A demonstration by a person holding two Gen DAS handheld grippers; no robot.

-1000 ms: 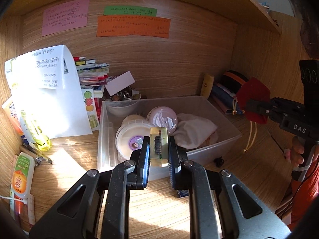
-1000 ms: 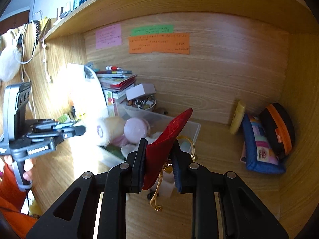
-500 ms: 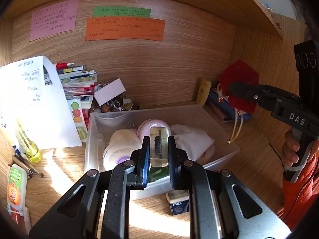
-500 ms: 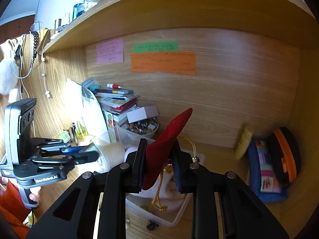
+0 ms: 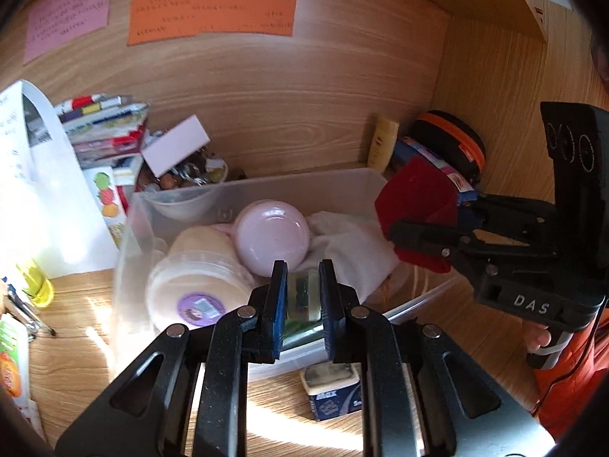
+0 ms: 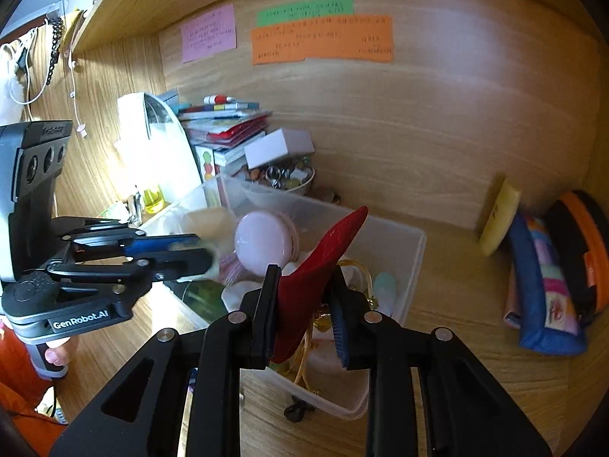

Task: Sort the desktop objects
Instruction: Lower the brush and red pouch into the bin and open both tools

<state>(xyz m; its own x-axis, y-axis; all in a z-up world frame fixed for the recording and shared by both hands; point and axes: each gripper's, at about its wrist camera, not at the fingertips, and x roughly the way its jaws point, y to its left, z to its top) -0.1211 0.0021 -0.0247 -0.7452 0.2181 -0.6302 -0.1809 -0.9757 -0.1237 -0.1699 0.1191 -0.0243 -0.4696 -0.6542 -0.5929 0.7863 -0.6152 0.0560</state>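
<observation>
In the left wrist view, a small pale block [image 5: 302,295] is clamped between the closed jaws of the left gripper [image 5: 302,297], held over the near edge of the clear plastic bin [image 5: 251,194], which is already loaded with a pink round case [image 5: 271,242], a cream lidded tub [image 5: 198,285] and a white cloth [image 5: 350,243]; the sorting is judged to be well under way, while a boxed eraser [image 5: 331,392] is left on the wooden desk [image 5: 68,350] just in front of the bin, and bottles and pens are scattered at the left edge. In the right wrist view, a red pouch [image 6: 304,293] with a gold cord is seen between the jaws of the right gripper [image 6: 304,304], which are opening above the bin's right half, so its release is judged to be at hand. A desk alcove of pale wood is shown, with coloured notes [image 6: 321,40] stuck on the back wall, stacked books [image 6: 224,122], and a blue pencil case [image 6: 544,285] left unsorted at the right
</observation>
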